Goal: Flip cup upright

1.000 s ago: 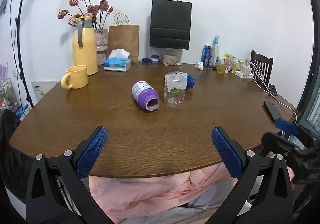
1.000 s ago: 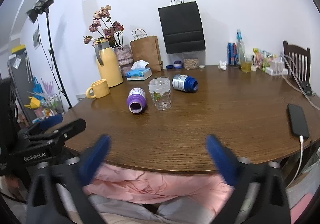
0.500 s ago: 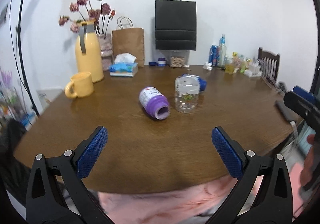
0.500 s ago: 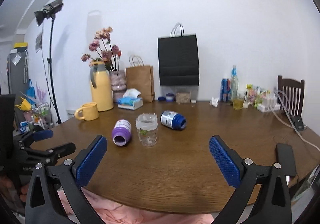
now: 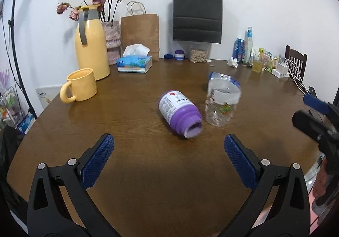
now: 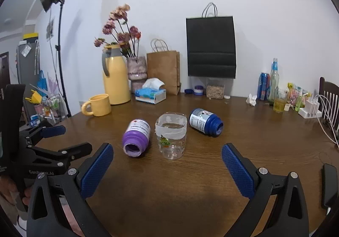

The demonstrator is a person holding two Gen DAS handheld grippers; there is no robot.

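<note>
claws (image 5: 169,159) (image 6: 167,163) wide apart, empty | cups (image 6: 136,138) (image 6: 205,122) sideways, labels unreadable

On the round table (image 6: 190,184) a clear cup (image 6: 171,135) stood mouth down near the middle. Just left of the clear cup a bottle (image 6: 136,137) lay on its side, open mouth toward the near edge. Right of the clear cup and slightly behind it lay a second bottle (image 6: 205,122) on its side. Well behind the clear cup to the left stood a mug (image 6: 97,105), with a thermos jug (image 6: 115,75) behind the mug and a tissue box (image 6: 150,93) to the right of the jug. A paper bag (image 6: 163,72) stood behind the tissue box. Far right of the clear cup, a phone (image 6: 328,186) lay at the table's edge.
</note>
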